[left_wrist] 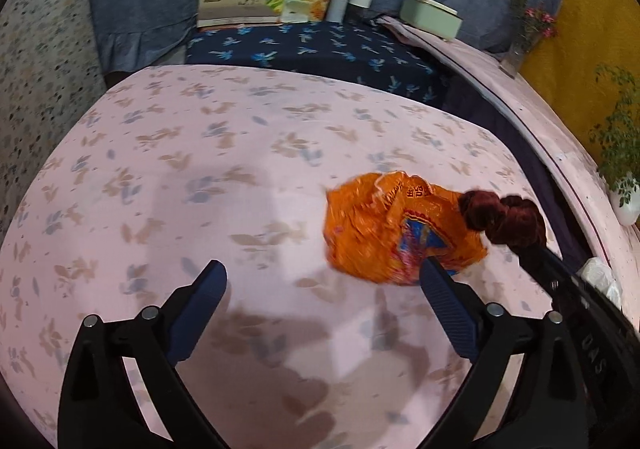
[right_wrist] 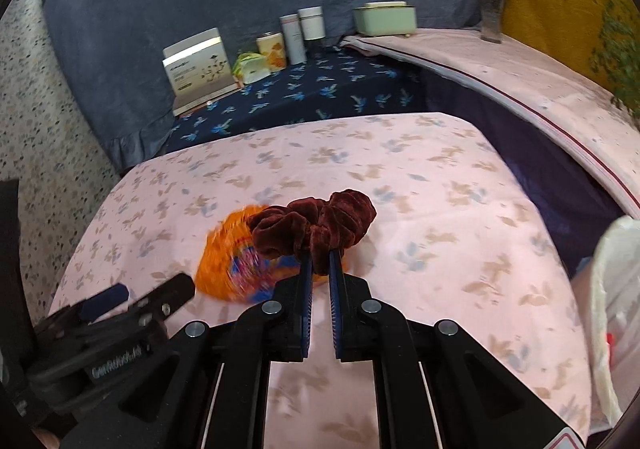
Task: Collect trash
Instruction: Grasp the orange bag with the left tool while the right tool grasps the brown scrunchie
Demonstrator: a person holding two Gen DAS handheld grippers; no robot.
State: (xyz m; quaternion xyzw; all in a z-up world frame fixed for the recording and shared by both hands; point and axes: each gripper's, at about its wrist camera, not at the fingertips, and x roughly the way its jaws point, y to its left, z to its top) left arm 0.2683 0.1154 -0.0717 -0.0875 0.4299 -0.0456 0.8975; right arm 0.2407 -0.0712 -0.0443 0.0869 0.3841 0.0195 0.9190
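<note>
The right tool (right_wrist: 321,255) is pinching a dark red velvet scrunchie (right_wrist: 316,221), its two fingers pressed close on a fold of the fabric, and the scrunchie hangs clear above the pink floral cloth (right_wrist: 440,217) that covers the desk. Just behind and below it lies an orange wrapper (right_wrist: 224,253), crumpled, with blue and red print (blurred in the right wrist view, sharper in the left). The left tool (left_wrist: 322,273) is spread wide and holds nothing; its right finger (left_wrist: 444,297) reaches the near edge of the wrapper (left_wrist: 384,225), though contact cannot be told. From the left view the scrunchie (left_wrist: 504,219) sits beside the wrapper's right end, overlapping it. A white plastic bag (right_wrist: 616,313) stands at the right edge of the cloth. Farther back, on a navy patterned cloth (right_wrist: 304,97), are a white box (right_wrist: 198,67), a yellow tin (right_wrist: 272,47), two canisters (right_wrist: 302,31) and a pale green case (right_wrist: 386,19).
</note>
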